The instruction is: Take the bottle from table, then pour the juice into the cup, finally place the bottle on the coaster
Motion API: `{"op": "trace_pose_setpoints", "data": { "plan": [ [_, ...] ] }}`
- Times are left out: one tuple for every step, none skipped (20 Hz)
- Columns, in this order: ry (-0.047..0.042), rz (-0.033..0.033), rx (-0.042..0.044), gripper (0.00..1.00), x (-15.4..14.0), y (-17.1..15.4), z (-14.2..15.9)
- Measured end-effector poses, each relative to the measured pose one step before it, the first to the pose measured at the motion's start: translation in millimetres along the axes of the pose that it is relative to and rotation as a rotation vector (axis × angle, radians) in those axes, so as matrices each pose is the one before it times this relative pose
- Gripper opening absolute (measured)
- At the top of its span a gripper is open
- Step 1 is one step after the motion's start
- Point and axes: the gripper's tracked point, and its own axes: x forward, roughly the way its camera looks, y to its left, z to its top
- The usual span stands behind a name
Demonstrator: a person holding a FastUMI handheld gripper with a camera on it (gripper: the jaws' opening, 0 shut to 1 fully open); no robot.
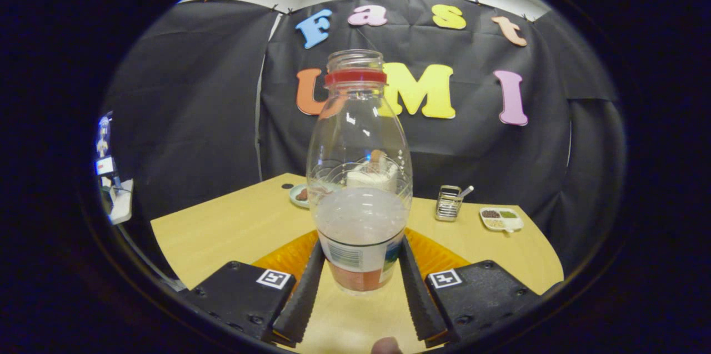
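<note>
With the gripper [360, 273] pinching the uncapped bottle [359, 176] upright at its labelled base, dead ahead at twelve o'clock between both fingers, the taking looks done, while liquid inside suggests pouring and setting it on the coaster remain; no cup is clearly recognisable.

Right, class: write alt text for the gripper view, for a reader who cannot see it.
A clear bottle with no cap stands upright between the gripper fingers, which press its lower sides. Behind it on the table are a plate, a wire holder and a tray.
</note>
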Motion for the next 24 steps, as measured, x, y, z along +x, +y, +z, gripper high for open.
{"op": "trace_pose_setpoints", "data": {
  "plan": [
    [0.01501,-0.00352,0.00860,0.76,12.10,-5.33,-4.65],
    [0.01578,0.00003,0.01473,0.76,12.54,-1.89,-8.00],
    [0.01492,-0.00082,0.00733,0.76,11.44,-2.70,-6.72],
    [0.00889,-0.00445,0.00817,0.76,10.41,-3.70,-4.41],
    [0.00873,-0.00104,0.00237,0.76,10.48,-2.02,-3.39],
    [0.00773,-0.00179,-0.00474,0.76,11.69,-0.62,-5.02],
    [0.00483,-0.00278,-0.00500,0.76,9.34,-0.55,-2.72],
    [0.00250,0.00235,-0.00994,0.76,8.08,1.40,-3.15],
    [-0.00243,0.00576,-0.00908,0.76,8.32,2.83,-0.99],
    [-0.00278,0.00259,-0.00641,0.76,6.03,2.49,-4.35],
    [-0.00140,0.00469,-0.00680,0.76,6.52,2.44,-4.16],
    [0.00231,0.00260,-0.00605,0.76,6.56,2.43,-4.54],
    [0.00067,0.00342,-0.00327,0.77,5.93,1.14,-3.85],
    [0.00203,0.00128,-0.00102,0.77,4.45,0.82,-3.66],
    [0.00710,0.00056,0.00602,0.77,5.34,0.01,-6.19],
    [0.01110,-0.00276,0.00672,0.77,4.18,-0.81,-4.99],
    [0.00985,-0.00245,0.00844,0.78,2.31,-1.28,-4.13],
    [0.00733,-0.00193,0.00641,0.78,2.24,-1.12,-2.74],
    [0.00373,-0.00263,0.00540,0.78,1.31,-1.11,-2.35],
    [0.00163,-0.00069,0.00557,0.78,0.56,-0.72,-1.48],
    [-0.00711,0.00241,0.00276,0.78,-0.87,0.05,0.71],
    [-0.00146,0.00013,0.00121,0.79,0.56,0.04,0.16],
    [-0.00026,-0.00159,0.00021,0.80,-0.28,-0.30,-1.37],
    [-0.00278,-0.00255,-0.00268,0.82,-0.38,0.02,0.25]
  ]
}}
